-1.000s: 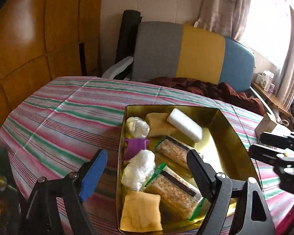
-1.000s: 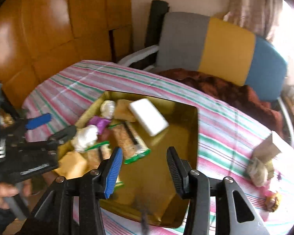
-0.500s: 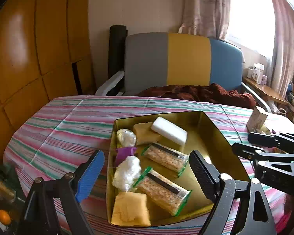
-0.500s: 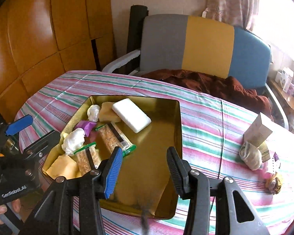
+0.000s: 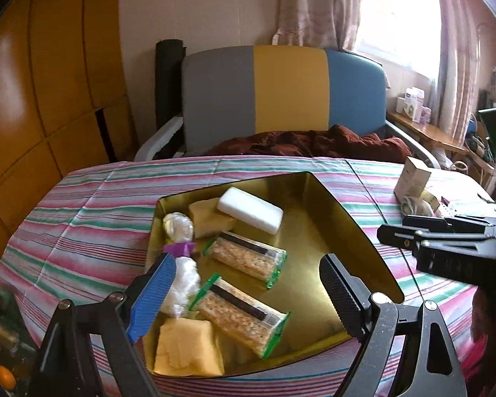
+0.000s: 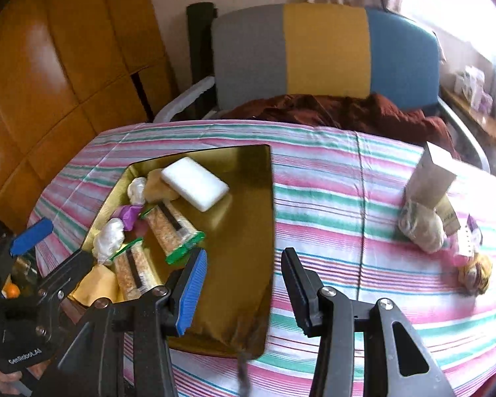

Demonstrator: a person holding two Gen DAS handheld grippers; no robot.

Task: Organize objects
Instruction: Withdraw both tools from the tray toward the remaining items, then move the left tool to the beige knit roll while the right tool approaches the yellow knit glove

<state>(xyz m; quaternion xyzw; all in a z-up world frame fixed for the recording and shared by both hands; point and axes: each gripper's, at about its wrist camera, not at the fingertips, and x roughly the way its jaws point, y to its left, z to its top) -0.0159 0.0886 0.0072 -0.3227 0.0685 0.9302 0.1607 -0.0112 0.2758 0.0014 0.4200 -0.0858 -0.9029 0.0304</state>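
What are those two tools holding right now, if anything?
Nothing. The left tool and the right tool are both open with empty gaps, above the gold tray and striped cloth.

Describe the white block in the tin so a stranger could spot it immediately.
On the striped tablecloth sits a gold rectangular tin. At its far end lies the white rectangular foam block, leaning on a tan sponge. It alone is smooth, flat and unwrapped.
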